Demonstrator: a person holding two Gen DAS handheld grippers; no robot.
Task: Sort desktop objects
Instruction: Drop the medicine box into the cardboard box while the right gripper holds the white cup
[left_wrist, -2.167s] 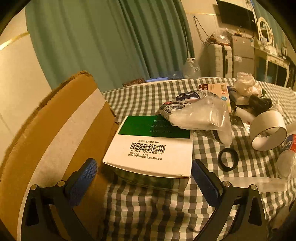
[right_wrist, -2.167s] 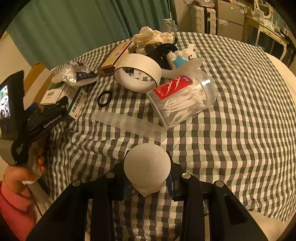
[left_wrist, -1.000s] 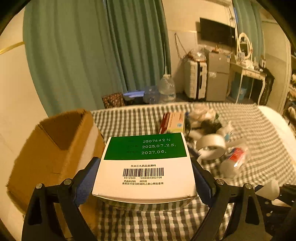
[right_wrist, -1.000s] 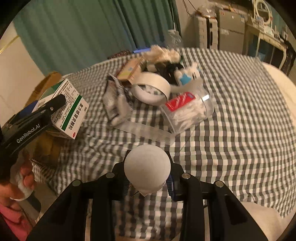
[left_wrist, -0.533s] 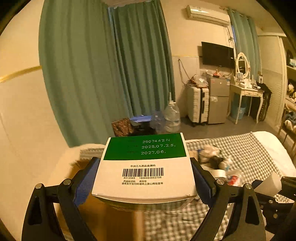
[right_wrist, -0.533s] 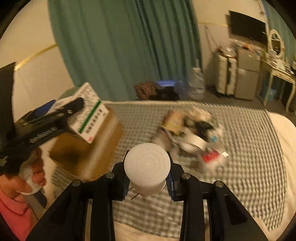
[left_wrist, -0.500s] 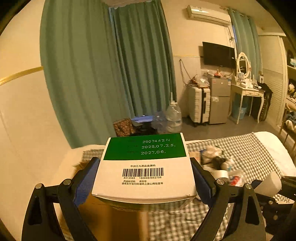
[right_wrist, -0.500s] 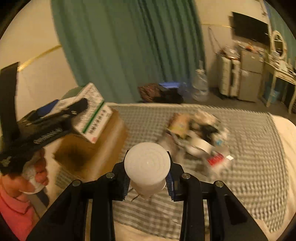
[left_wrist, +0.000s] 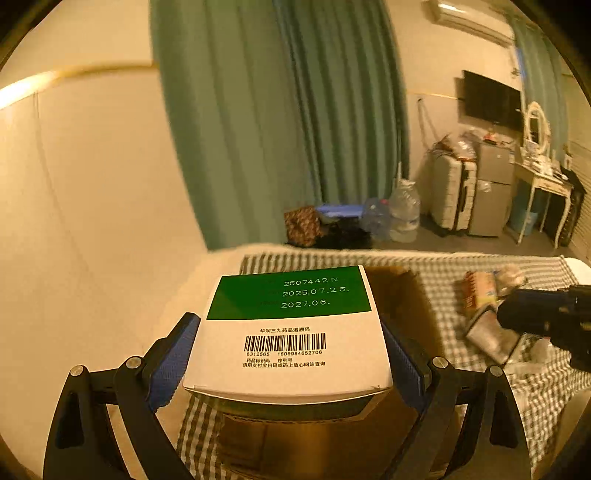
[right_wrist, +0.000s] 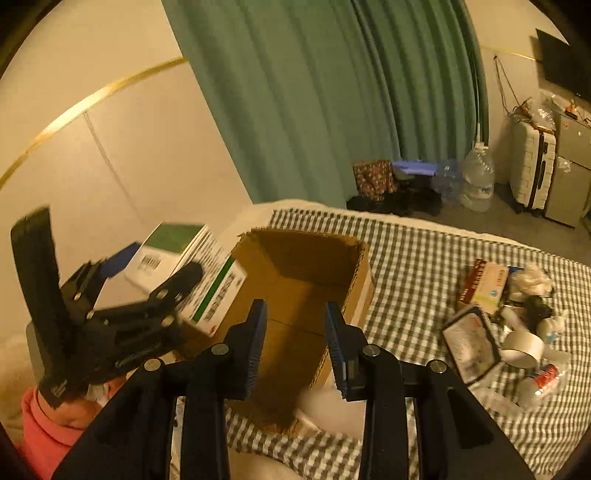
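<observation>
My left gripper (left_wrist: 287, 343) is shut on a white and green medicine box (left_wrist: 291, 295), whose barcode end faces the camera. It hovers over the left side of an open cardboard box (right_wrist: 303, 266). In the right wrist view the medicine box (right_wrist: 207, 280) hangs just left of the carton's rim. My right gripper (right_wrist: 295, 310) stands open above the carton's mouth, with nothing between its blue pads. A blurred white rounded shape (right_wrist: 325, 406) shows low beneath its fingers; I cannot tell what it is.
The checkered table (right_wrist: 406, 251) carries a heap at the right: a red and yellow carton (right_wrist: 484, 284), a flat packet (right_wrist: 469, 343), a tape roll (right_wrist: 524, 349) and a toothpick jar (right_wrist: 543, 380). A person's pink sleeve (right_wrist: 40, 432) is at lower left. A wall and green curtain stand behind.
Both grippers have risen and swung left to the cardboard box. The white round object that sat between the right fingers is no longer there. The left still holds the medicine box.
</observation>
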